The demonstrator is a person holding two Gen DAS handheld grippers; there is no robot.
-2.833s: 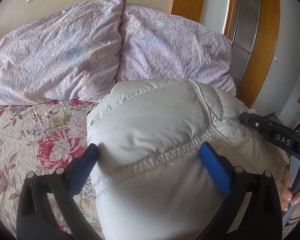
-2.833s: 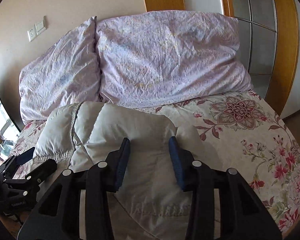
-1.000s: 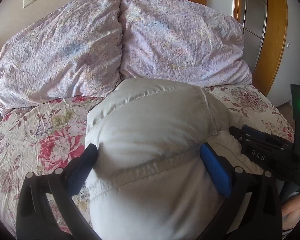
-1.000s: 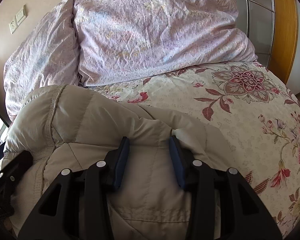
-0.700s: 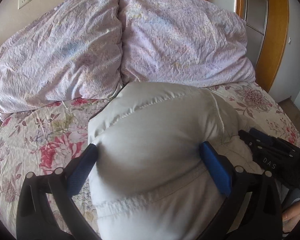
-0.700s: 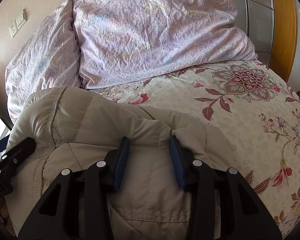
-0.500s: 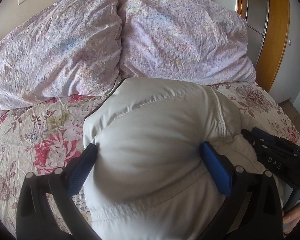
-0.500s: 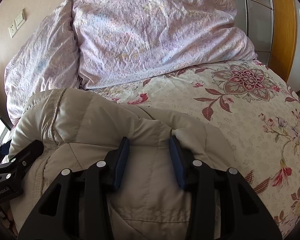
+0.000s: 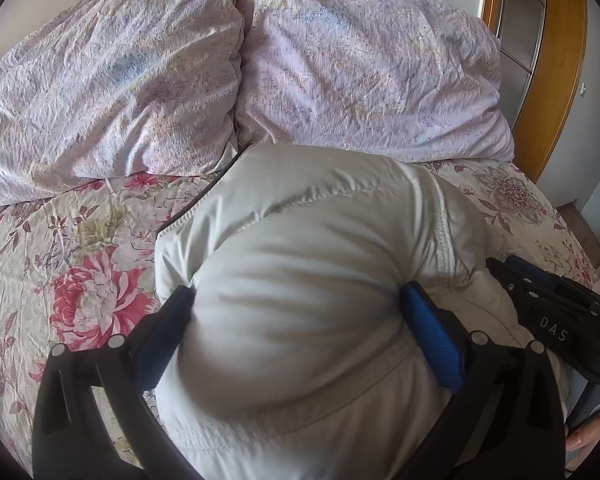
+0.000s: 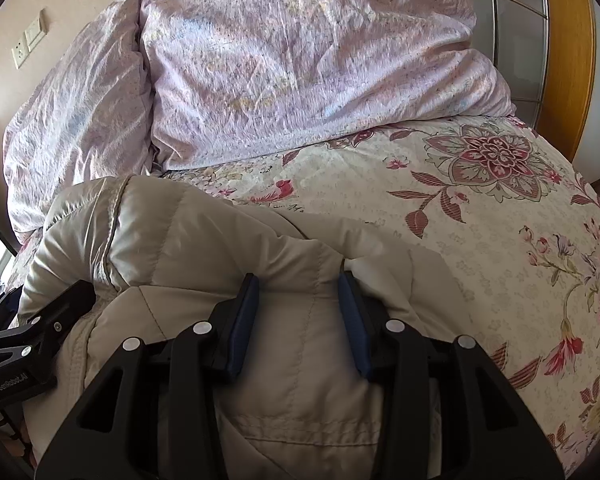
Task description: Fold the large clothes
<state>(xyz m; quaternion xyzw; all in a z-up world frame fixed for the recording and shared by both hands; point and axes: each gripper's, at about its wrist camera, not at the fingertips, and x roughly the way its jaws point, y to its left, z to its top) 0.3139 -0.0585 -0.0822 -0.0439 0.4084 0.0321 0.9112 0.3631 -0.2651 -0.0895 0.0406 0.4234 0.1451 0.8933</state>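
A puffy pale grey down jacket (image 9: 320,220) lies bundled on the flowered bedspread (image 9: 80,272), its far end close to the pillows. My left gripper (image 9: 296,290) straddles a thick bulge of it, jaws wide, both blue pads pressed into its sides. In the right wrist view the jacket (image 10: 204,232) looks beige, and my right gripper (image 10: 298,278) is shut on a narrower fold near its right edge, with creases at the pad tips. Each gripper shows in the other's view: the right gripper (image 9: 548,312) at the right edge, the left gripper (image 10: 32,336) at the left edge.
Two lilac pillows (image 9: 112,80) (image 9: 372,64) lean against the wall at the head of the bed. A wooden-framed wardrobe (image 9: 556,60) stands at the far right. Bare bedspread (image 10: 480,240) stretches right of the jacket. A hand (image 9: 588,432) shows at the lower right.
My left gripper has moved a little forward and down towards the pillows. The jacket bulges higher between its jaws and the hem seam has slid lower. The right gripper has kept still.
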